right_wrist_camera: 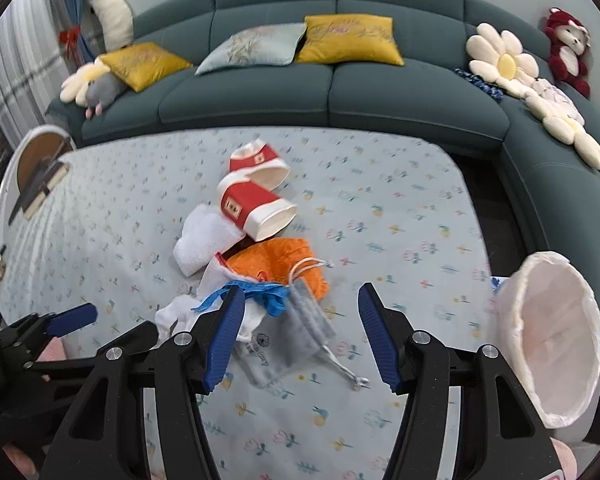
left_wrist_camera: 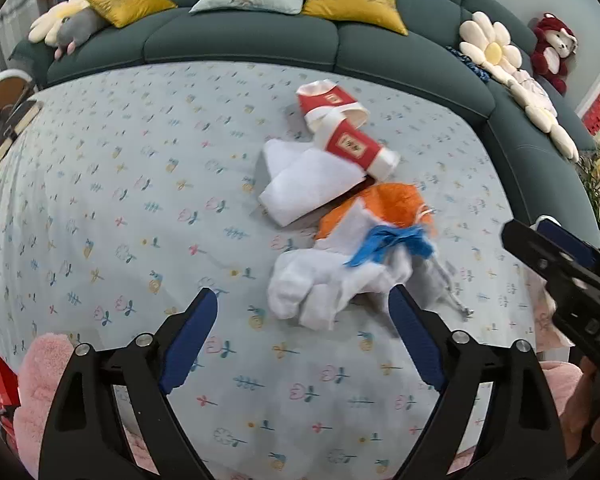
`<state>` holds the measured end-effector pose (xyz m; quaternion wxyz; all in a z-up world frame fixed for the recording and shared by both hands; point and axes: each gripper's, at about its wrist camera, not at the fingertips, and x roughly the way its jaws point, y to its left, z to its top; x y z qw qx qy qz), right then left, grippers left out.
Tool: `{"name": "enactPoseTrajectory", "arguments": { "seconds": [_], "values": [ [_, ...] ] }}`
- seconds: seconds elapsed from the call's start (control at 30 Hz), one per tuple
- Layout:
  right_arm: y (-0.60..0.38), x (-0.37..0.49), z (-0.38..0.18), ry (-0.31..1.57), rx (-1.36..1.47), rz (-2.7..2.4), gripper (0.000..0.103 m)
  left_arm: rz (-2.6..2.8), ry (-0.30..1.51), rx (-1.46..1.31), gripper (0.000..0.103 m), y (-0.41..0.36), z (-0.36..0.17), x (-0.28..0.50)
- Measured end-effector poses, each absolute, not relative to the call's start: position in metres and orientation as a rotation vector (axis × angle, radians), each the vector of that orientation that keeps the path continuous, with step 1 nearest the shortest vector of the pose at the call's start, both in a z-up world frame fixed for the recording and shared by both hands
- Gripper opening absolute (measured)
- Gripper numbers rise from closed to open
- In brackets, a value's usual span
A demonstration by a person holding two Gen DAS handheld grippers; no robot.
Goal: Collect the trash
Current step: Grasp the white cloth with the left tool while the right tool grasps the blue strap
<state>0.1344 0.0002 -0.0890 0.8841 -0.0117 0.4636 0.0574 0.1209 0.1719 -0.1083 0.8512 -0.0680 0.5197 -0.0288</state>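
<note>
A trash pile lies on the flowered tablecloth [left_wrist_camera: 120, 200]: two red-and-white paper cups [left_wrist_camera: 354, 146] [right_wrist_camera: 252, 208], a folded white tissue [left_wrist_camera: 308, 184], an orange net [left_wrist_camera: 396, 204] [right_wrist_camera: 276, 258], a blue plastic scrap [left_wrist_camera: 388, 244] [right_wrist_camera: 268, 296], a crumpled white tissue [left_wrist_camera: 312, 288] and a grey face mask [right_wrist_camera: 304, 328]. My left gripper [left_wrist_camera: 302, 292] hangs wide open over the crumpled tissue, its pads clear of it. My right gripper [right_wrist_camera: 300, 290] is open above the mask and blue scrap, gripping nothing.
A bin with a white liner [right_wrist_camera: 548, 340] stands at the table's right edge. A teal corner sofa [right_wrist_camera: 340, 92] with cushions and plush toys wraps the far side and right. Books [left_wrist_camera: 8, 132] lie at the left. Something pink and fluffy [left_wrist_camera: 44, 376] sits near the front left.
</note>
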Motion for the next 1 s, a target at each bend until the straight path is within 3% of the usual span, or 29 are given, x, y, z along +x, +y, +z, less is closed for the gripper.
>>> {"name": "enactPoseTrajectory", "arguments": {
  "seconds": [0.43,0.5,0.63,0.83,1.0],
  "values": [
    [0.029,0.176,-0.153,1.101,-0.030,0.120,0.057,-0.066,1.149,-0.215,0.086,0.185,-0.138,0.134],
    [0.028,0.179,-0.160,1.120,-0.023,0.118,0.052,-0.070,1.154,-0.219,0.086,0.184,-0.142,0.136],
    [0.025,0.182,-0.170,1.157,-0.017,0.128,0.022,-0.090,1.171,-0.225,0.086,0.180,-0.149,0.143],
    [0.015,0.179,-0.158,1.130,0.017,0.133,0.013,-0.122,1.180,-0.226,0.086,0.171,-0.156,0.152],
    [0.006,0.176,-0.141,1.090,0.038,0.126,0.013,-0.142,1.185,-0.221,0.086,0.161,-0.160,0.158]
  ]
}}
